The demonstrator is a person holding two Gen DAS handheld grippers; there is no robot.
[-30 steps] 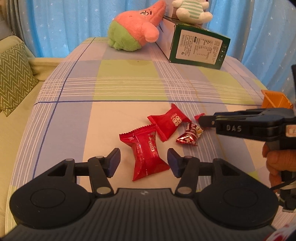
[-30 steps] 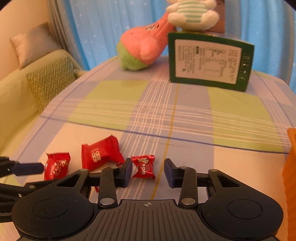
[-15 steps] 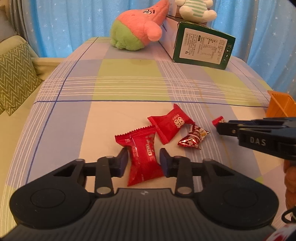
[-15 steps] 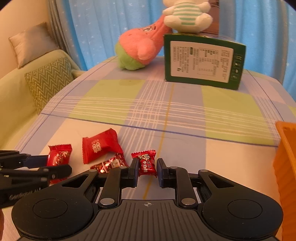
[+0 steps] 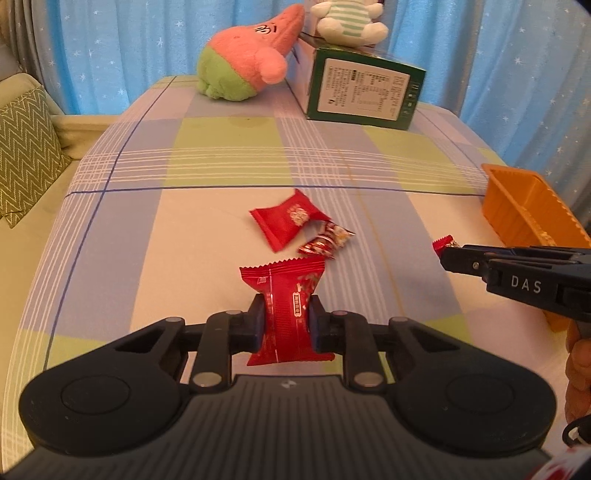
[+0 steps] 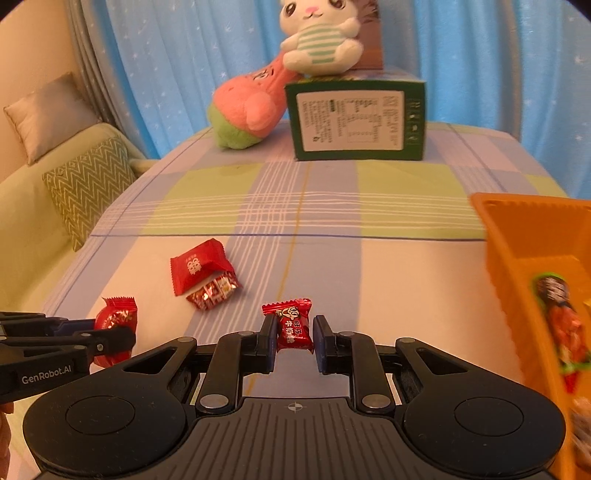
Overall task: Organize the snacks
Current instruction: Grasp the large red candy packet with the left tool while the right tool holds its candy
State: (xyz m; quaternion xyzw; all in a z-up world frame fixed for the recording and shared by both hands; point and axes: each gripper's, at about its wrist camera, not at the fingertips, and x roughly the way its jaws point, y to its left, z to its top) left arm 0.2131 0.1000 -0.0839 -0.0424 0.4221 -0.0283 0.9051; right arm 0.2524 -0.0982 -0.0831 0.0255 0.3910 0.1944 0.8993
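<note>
From the left wrist view, the left hand-held gripper [image 5: 286, 325] was clamped on a long red snack packet [image 5: 286, 314], its pads pinching the packet's middle while both crimped ends stuck out above and below them. Beyond it on the plaid-covered counter [image 5: 184, 229], near the middle, lay a red pillow-shaped packet [image 5: 286, 221] with a small foil-wrapped candy [image 5: 327, 242] touching its lower right corner. At the right, the right hand-held gripper [image 5: 445, 251] reached in sideways with a small red candy [image 5: 443, 244] showing at its tip, and an orange plastic basket [image 5: 524, 206] sat at the counter's right edge. Along the far edge stood a green carton [image 5: 364, 90] with a pink and green plush toy [image 5: 240, 70] leaning beside it and a white striped plush [image 5: 347, 22] on top. From the right wrist view, the right hand-held gripper [image 6: 294, 341] was closed on the small red candy [image 6: 291, 325], held upright between the pads. The left hand-held gripper [image 6: 122, 341] came in from the left edge, gripping the long red snack packet [image 6: 116, 317]. The pillow-shaped packet [image 6: 197, 267] and foil-wrapped candy [image 6: 212, 291] lay together between the two grippers. The orange basket [image 6: 517, 251] at the right edge held a wrapped snack [image 6: 561, 317], blurred.
</note>
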